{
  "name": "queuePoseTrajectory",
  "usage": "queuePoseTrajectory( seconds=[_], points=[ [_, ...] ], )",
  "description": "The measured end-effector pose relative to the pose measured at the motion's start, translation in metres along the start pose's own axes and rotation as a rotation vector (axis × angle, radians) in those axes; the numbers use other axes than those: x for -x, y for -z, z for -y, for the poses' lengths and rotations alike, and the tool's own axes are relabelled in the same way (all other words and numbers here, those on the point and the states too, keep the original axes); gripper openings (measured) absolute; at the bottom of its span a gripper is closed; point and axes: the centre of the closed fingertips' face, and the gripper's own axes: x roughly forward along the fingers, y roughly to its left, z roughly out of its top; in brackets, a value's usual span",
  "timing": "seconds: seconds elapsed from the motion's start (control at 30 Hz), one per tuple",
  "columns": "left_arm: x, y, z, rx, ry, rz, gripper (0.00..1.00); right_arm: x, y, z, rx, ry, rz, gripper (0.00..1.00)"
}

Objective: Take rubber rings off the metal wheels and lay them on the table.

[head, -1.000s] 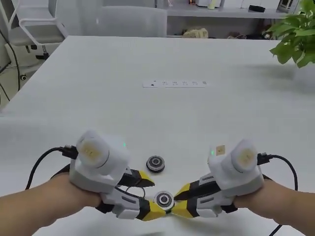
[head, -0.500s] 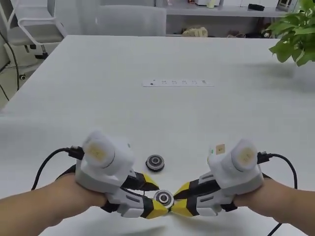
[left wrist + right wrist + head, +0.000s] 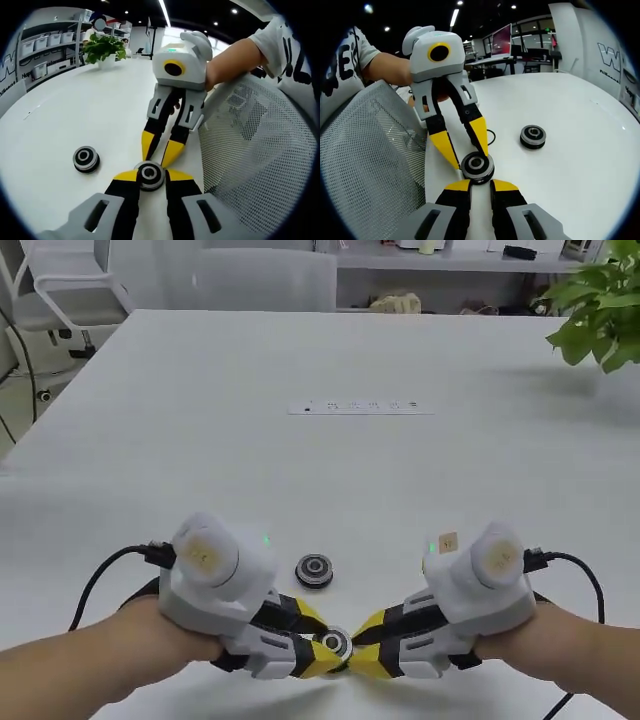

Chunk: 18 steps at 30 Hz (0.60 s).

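Observation:
A metal wheel (image 3: 332,644) with a black rubber ring round it sits at the table's near edge, between my two grippers. My left gripper (image 3: 312,645) is shut on this wheel (image 3: 150,174), one yellow tip on each side of it. My right gripper (image 3: 362,645) meets it from the opposite side, jaws nearly together and tips pressed on the wheel's (image 3: 477,166) rim. In the left gripper view the right gripper (image 3: 157,150) comes in from the top. The left gripper (image 3: 465,147) straddles the wheel in the right gripper view. A second ringed wheel (image 3: 315,570) (image 3: 86,159) (image 3: 533,136) lies flat just beyond.
The white table (image 3: 330,470) stretches far ahead, with a strip of sockets (image 3: 360,408) set in its middle. A potted plant (image 3: 600,310) stands at the far right corner. A mesh chair back (image 3: 255,135) is close behind the grippers.
My left gripper has shifted right and its jaws, open a second ago, have shut around the near wheel. The right gripper and the second wheel have stayed put.

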Motion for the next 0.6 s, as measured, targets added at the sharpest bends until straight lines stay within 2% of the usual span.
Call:
queuePoseTrajectory(
  seconds=[0.07,0.27,0.43,0.6],
  points=[
    [-0.001,-0.0003,-0.0007,-0.034,-0.011,0.0,0.14,0.0,0.0,-0.0001,0.001,0.0,0.0,0.12],
    [-0.0013,0.0016,-0.0045,-0.066,-0.04,-0.006,0.09,-0.0001,0.0,-0.0001,0.002,0.002,0.0,0.12],
    [-0.0017,0.0026,-0.0026,-0.134,-0.055,-0.012,0.09,0.0,-0.0002,-0.0002,0.005,0.004,0.0,0.11],
    [-0.0017,0.002,-0.0033,-0.124,-0.066,0.0,0.09,-0.0009,0.0002,-0.0026,0.018,-0.003,-0.005,0.1]
  ],
)
